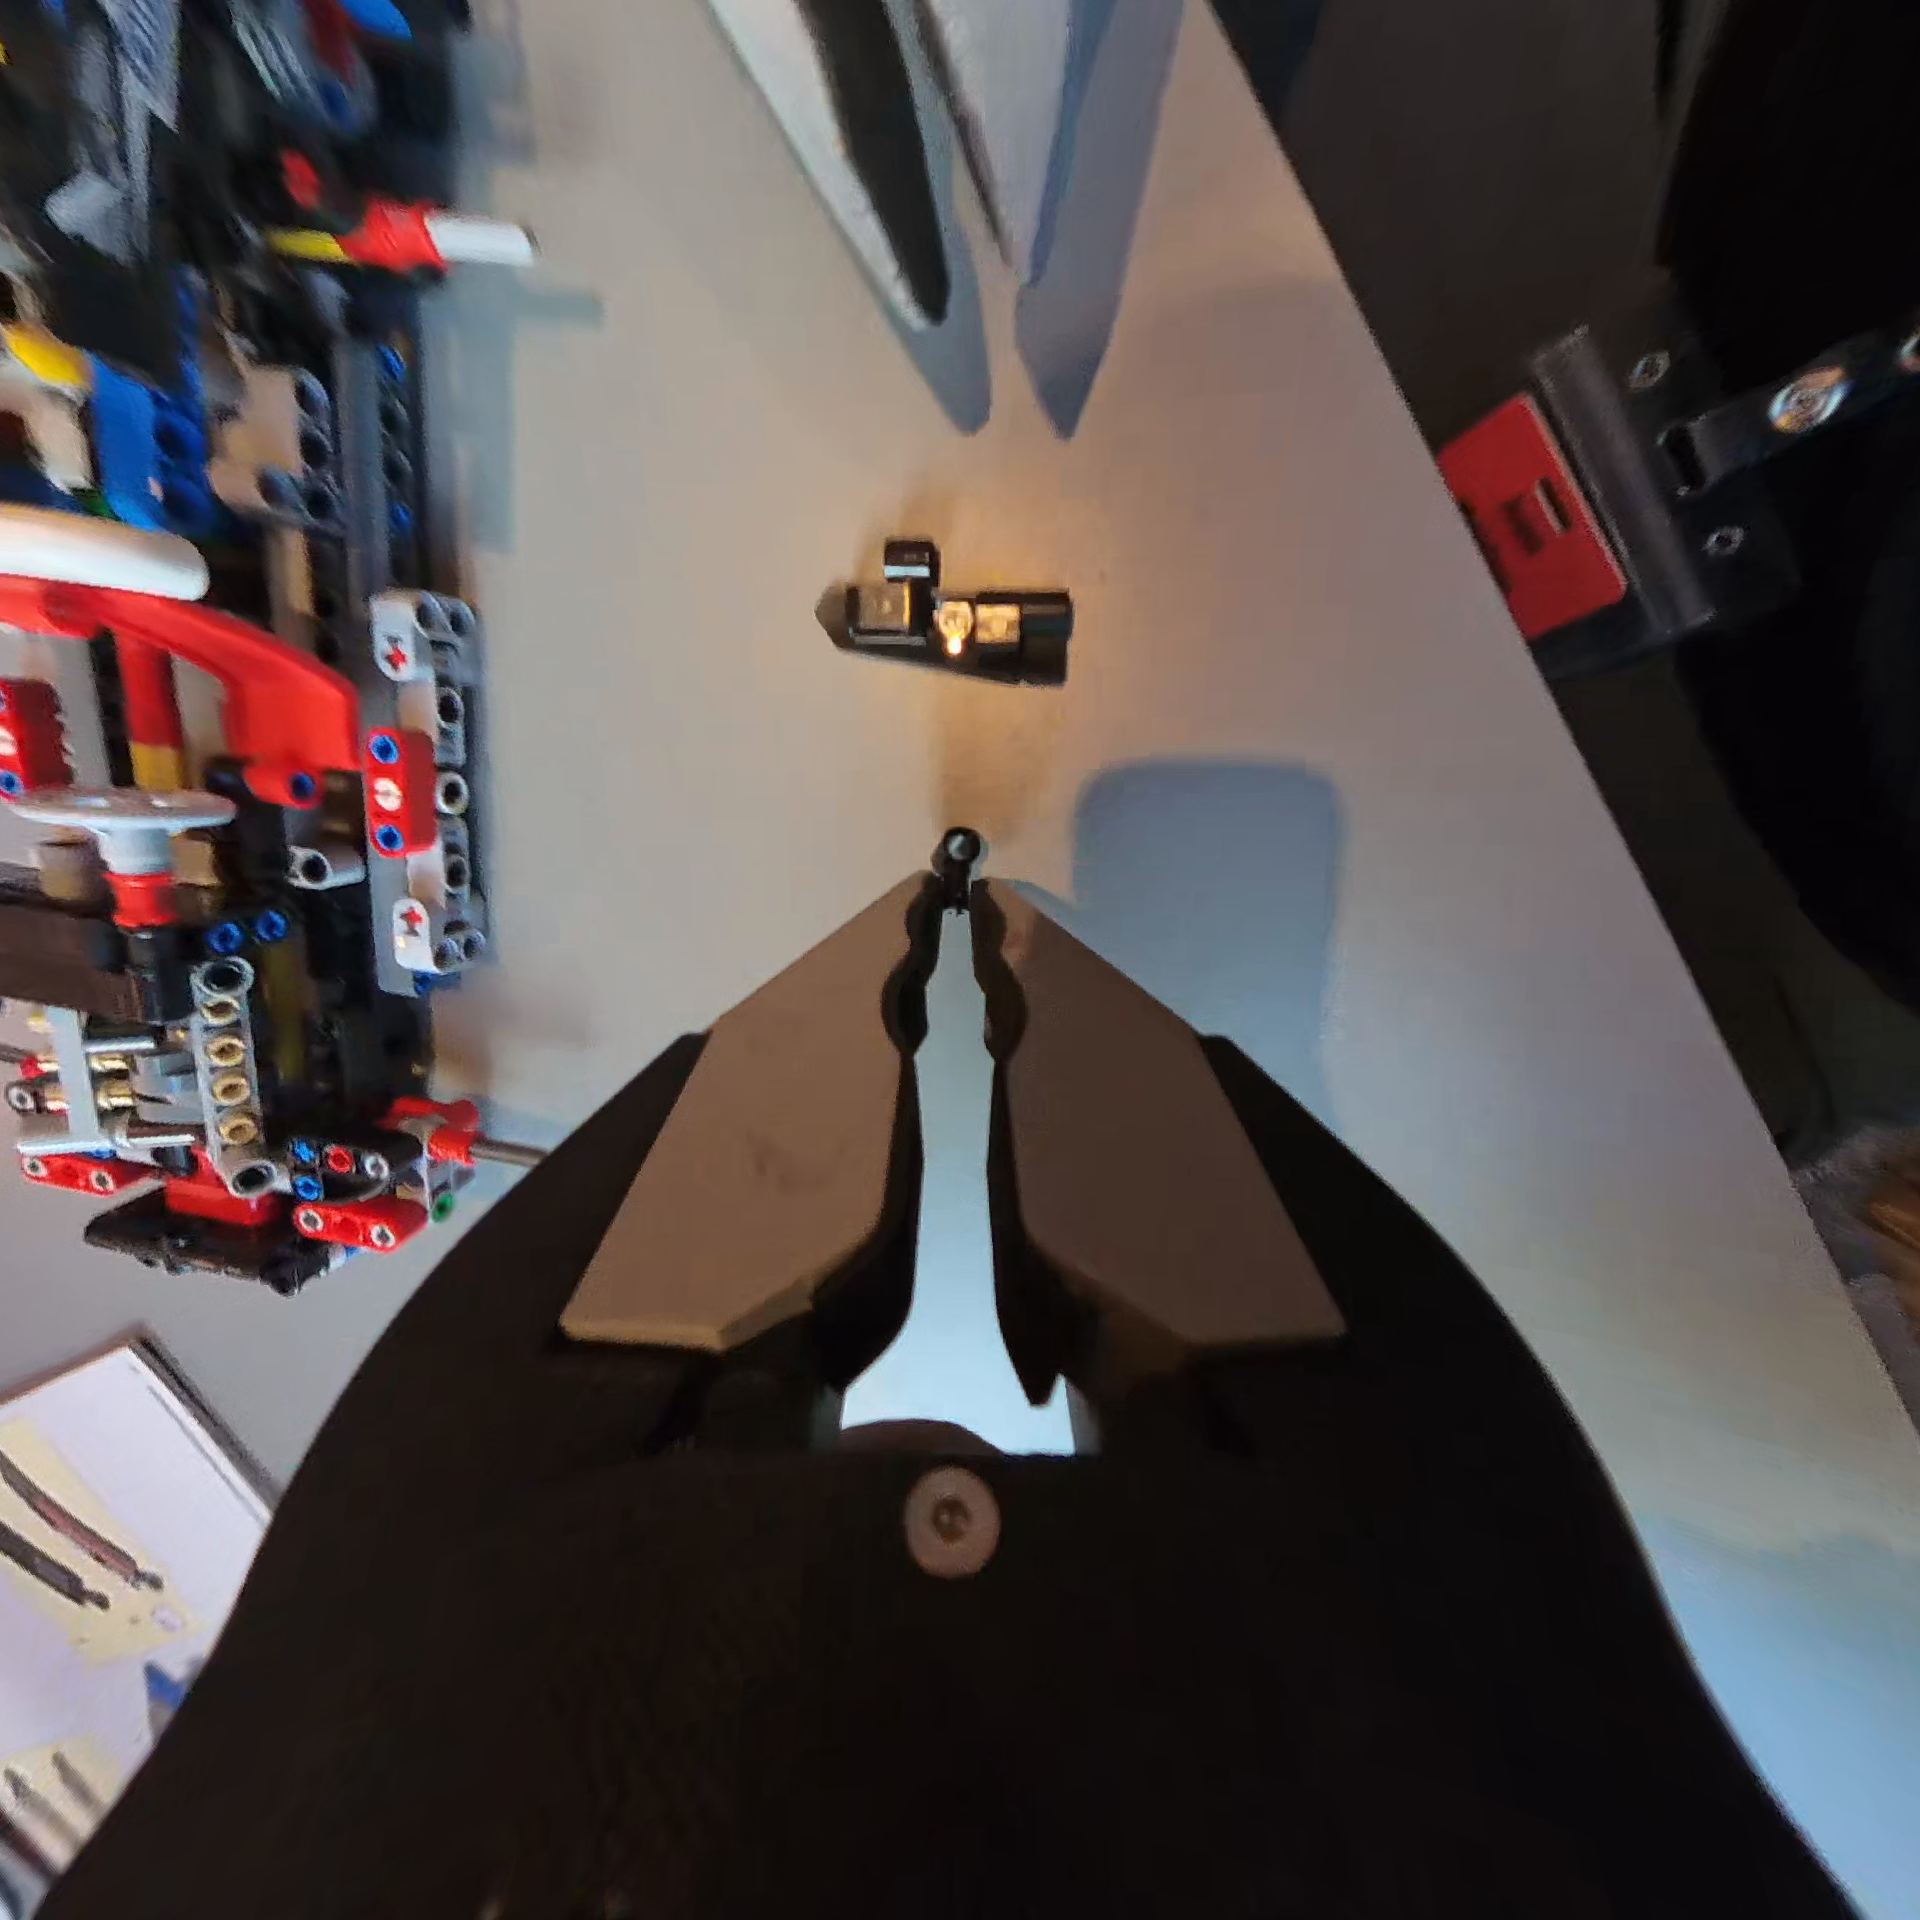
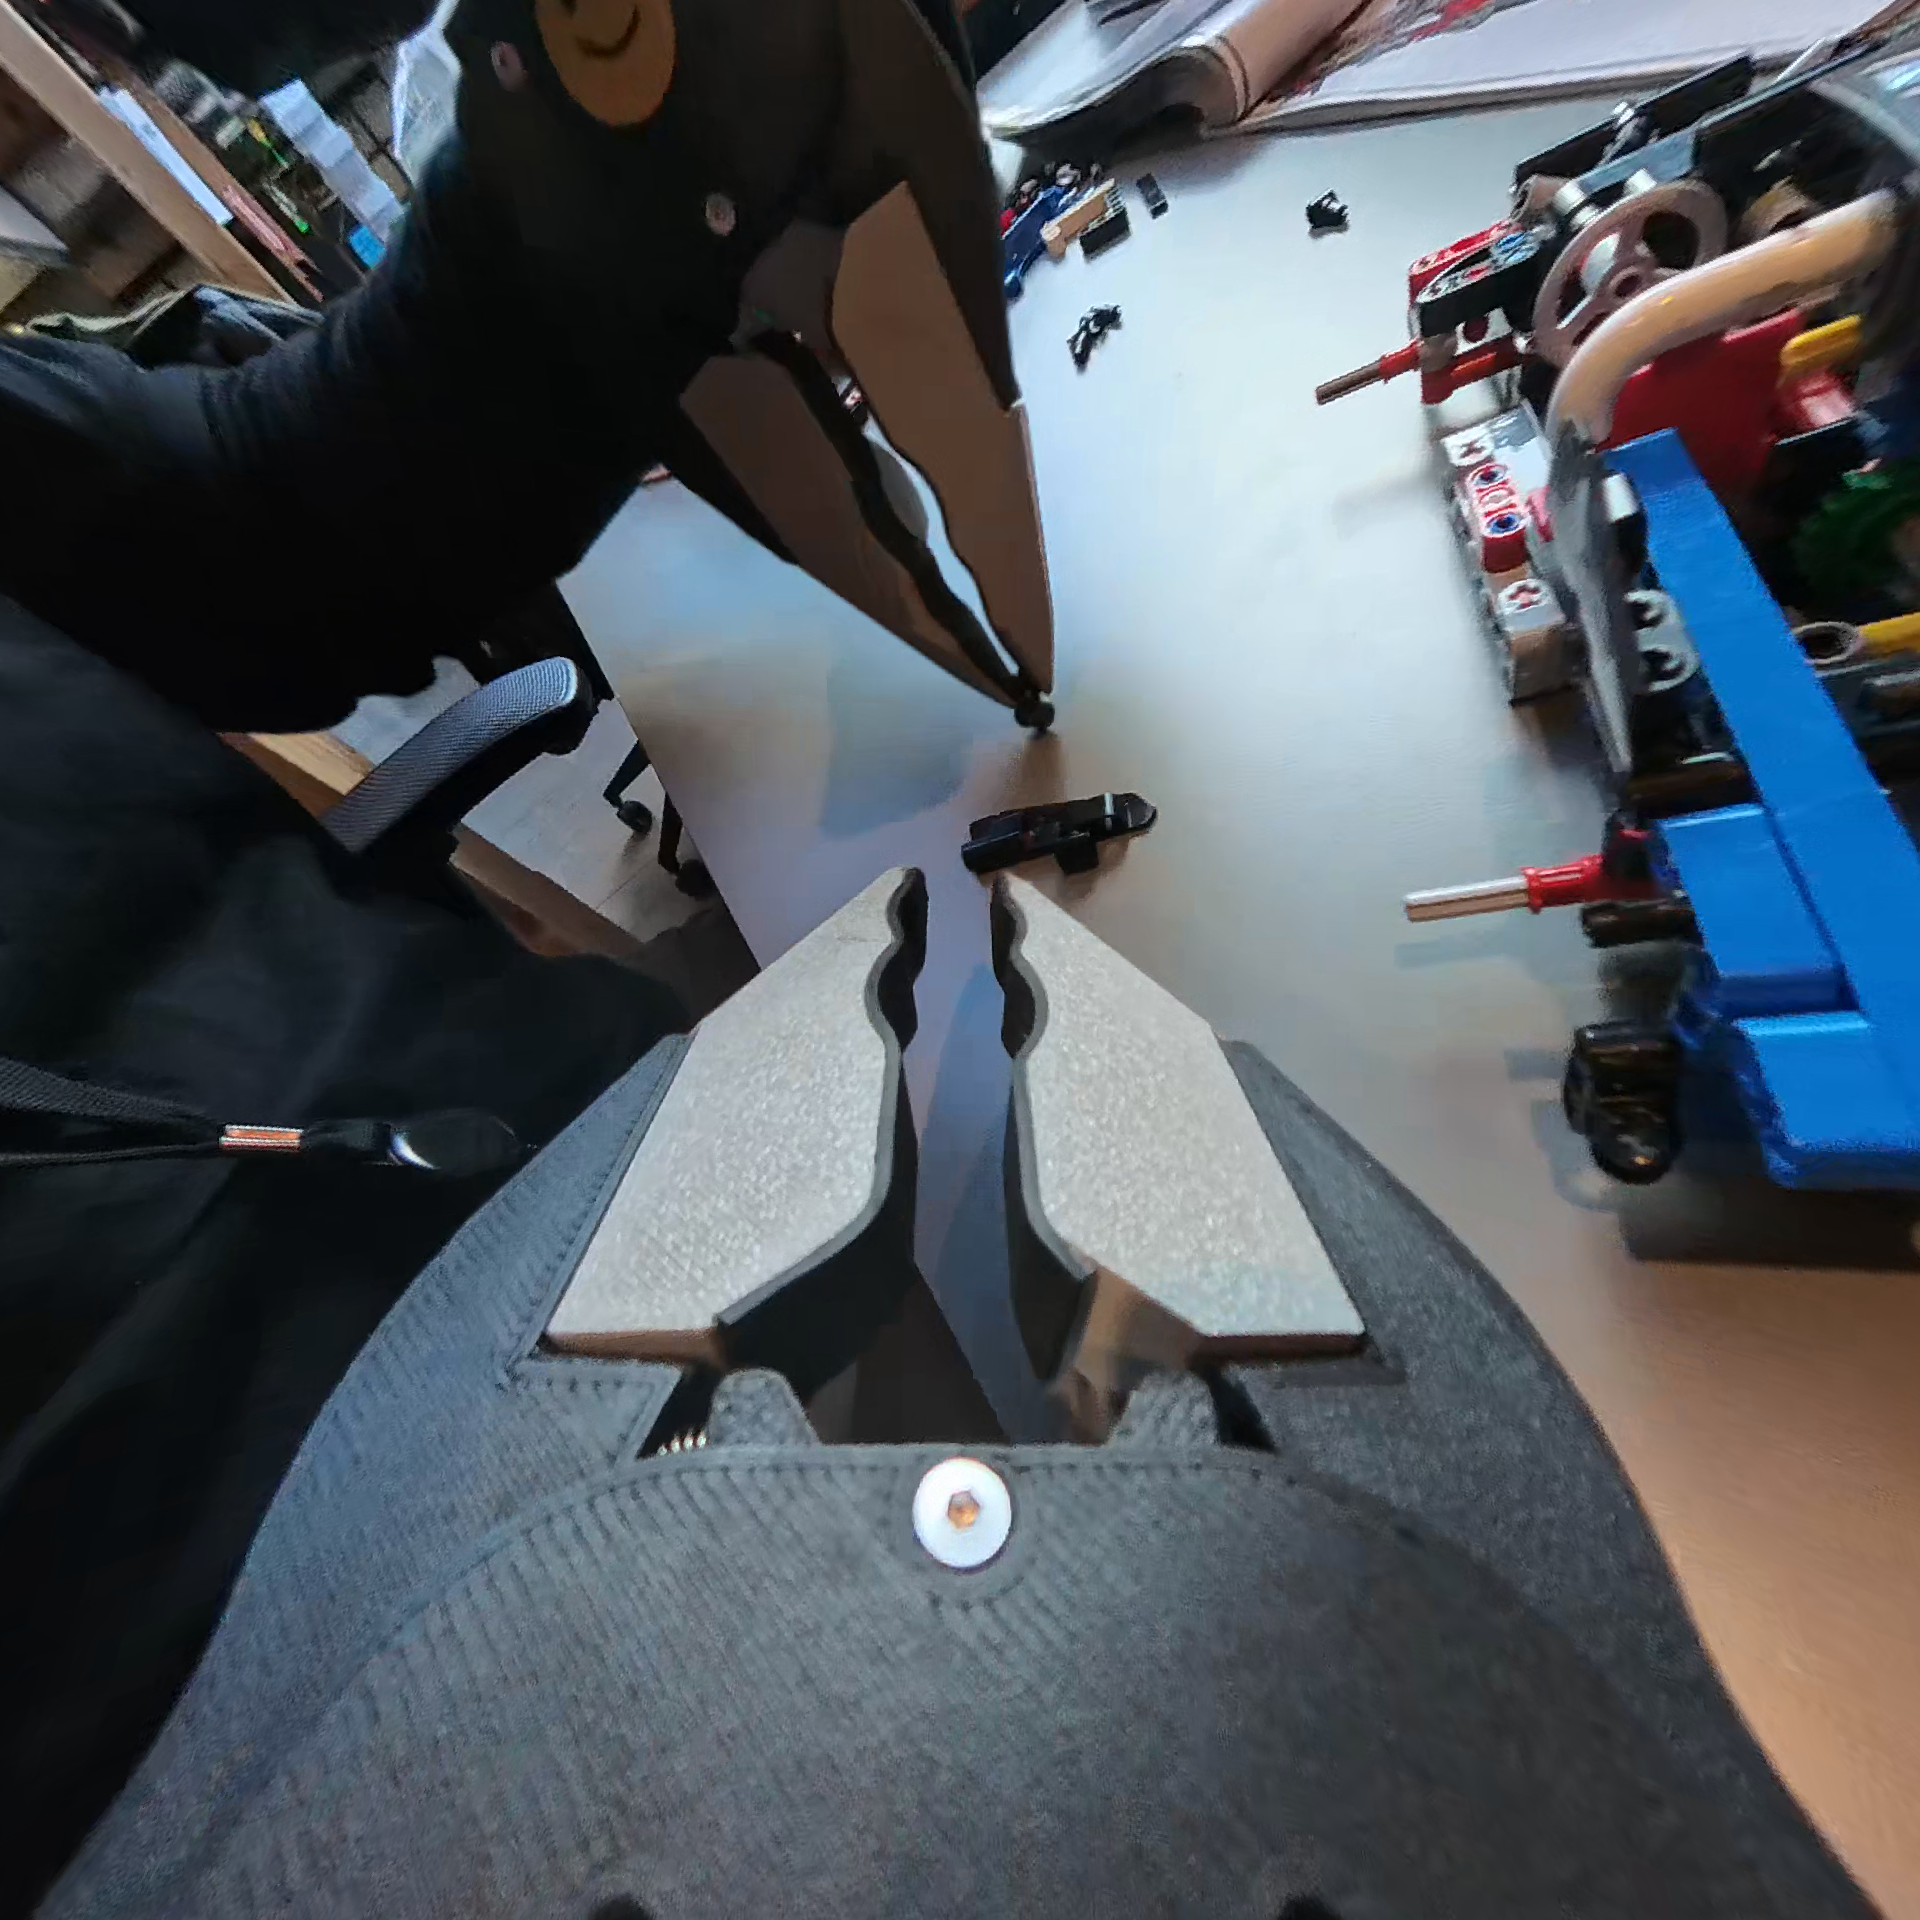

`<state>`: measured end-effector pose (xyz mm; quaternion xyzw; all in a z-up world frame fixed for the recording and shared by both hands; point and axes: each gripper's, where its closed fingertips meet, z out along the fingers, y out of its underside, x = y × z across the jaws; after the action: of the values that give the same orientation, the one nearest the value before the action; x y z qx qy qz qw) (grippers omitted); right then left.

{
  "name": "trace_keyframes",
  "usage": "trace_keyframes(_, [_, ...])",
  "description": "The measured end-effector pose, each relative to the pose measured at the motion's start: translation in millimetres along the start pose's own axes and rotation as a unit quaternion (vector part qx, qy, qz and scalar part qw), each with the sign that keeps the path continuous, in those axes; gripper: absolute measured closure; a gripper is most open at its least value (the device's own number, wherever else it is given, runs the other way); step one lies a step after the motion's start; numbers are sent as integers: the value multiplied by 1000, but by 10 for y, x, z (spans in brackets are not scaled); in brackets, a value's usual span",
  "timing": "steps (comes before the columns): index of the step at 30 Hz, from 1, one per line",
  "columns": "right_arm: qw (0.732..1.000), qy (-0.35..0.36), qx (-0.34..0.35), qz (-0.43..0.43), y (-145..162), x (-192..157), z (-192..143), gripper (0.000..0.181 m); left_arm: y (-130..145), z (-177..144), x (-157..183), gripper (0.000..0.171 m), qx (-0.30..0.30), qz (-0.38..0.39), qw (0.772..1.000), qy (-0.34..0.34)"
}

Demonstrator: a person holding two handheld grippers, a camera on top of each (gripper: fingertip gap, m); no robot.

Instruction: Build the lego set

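My left gripper [image 1: 954,891] is shut on a small black pin [image 1: 958,850] that sticks out past its tips, just above the table. It also shows in the right wrist view [image 2: 1031,698] with the pin [image 2: 1035,713] at its tips. A small black lego assembly [image 1: 951,618] lies on the table ahead of it, and shows in the right wrist view [image 2: 1060,828] too. My right gripper [image 2: 958,894] is open a little and empty, its tips close to that assembly. The big red, blue and black lego model [image 1: 260,831] stands at the left, seen at the right in the right wrist view [image 2: 1745,644].
An instruction sheet [image 1: 94,1538] lies at the lower left. An open booklet [image 2: 1351,62] and several loose small parts [image 2: 1091,218] lie at the far end of the table. The table edge [image 1: 1558,727] runs along the right; an office chair [image 2: 468,748] stands beyond it. My right fingertips sit around 9 centimetres from my left ones.
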<state>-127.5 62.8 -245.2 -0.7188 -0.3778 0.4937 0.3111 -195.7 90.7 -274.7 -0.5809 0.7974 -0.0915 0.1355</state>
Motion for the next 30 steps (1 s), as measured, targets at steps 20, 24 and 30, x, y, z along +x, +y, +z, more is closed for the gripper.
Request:
trace_keyframes(20, [1000, -21, -22, -7, 79, -52, 34, 176, -76, -45, -19, 163, -53, -6, 998, 26])
trace_keyframes(24, [1000, -21, -21, -8, 80, -53, 30, 176, -32, -149, -38, 158, -40, -13, 999, 16])
trace_keyframes(30, [999, -25, -21, -5, 77, -53, 32, 177, 125, -252, 52, 155, -8, -40, 999, 11])
